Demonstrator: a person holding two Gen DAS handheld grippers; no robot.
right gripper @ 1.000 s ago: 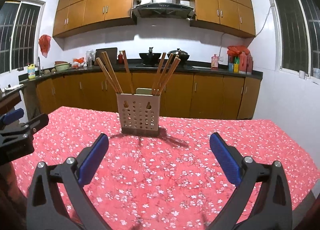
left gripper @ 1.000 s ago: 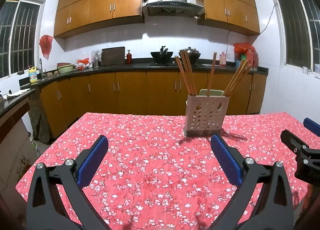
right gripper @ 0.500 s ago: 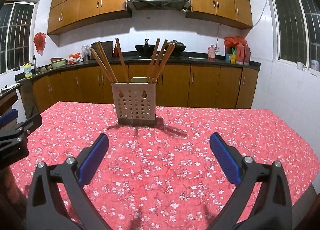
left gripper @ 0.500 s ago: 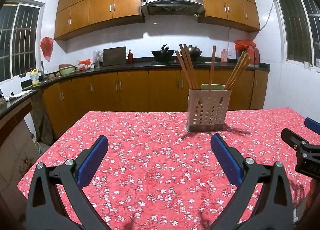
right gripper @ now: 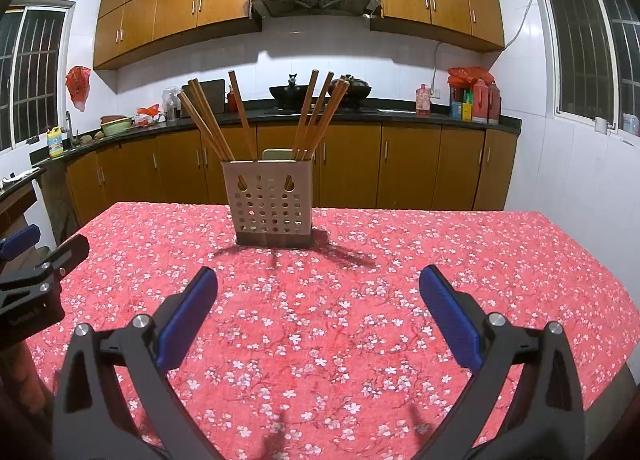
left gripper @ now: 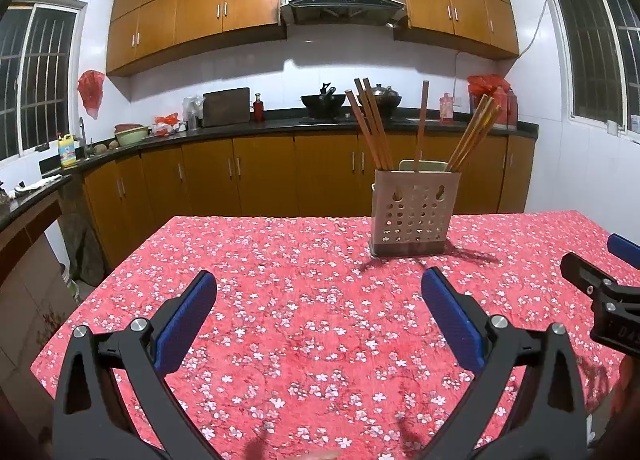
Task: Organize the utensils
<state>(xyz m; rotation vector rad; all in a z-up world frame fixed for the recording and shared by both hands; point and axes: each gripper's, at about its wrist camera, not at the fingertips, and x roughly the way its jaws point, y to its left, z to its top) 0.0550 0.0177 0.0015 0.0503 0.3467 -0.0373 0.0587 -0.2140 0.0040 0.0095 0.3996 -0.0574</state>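
Note:
A beige perforated utensil holder (left gripper: 412,216) (right gripper: 274,204) stands upright on the red flowered tablecloth (left gripper: 304,300) (right gripper: 360,300), toward the far side. Several wooden chopsticks (left gripper: 370,124) (right gripper: 320,112) lean out of it to both sides. My left gripper (left gripper: 318,300) hovers open over the cloth, short of the holder and left of it, with nothing between its blue pads. My right gripper (right gripper: 318,298) is open too, nearly in line with the holder and well back from it. Each gripper shows at the edge of the other's view.
Wooden cabinets and a dark counter (left gripper: 240,128) run along the back wall, carrying a wok (left gripper: 322,100), bottles and bowls. The table's left edge (left gripper: 92,300) and right edge (right gripper: 600,268) drop off to the floor. Windows flank the room.
Both views have pulled back a little and risen; the holder sits slightly farther and higher in frame. Both grippers stay open and hold nothing.

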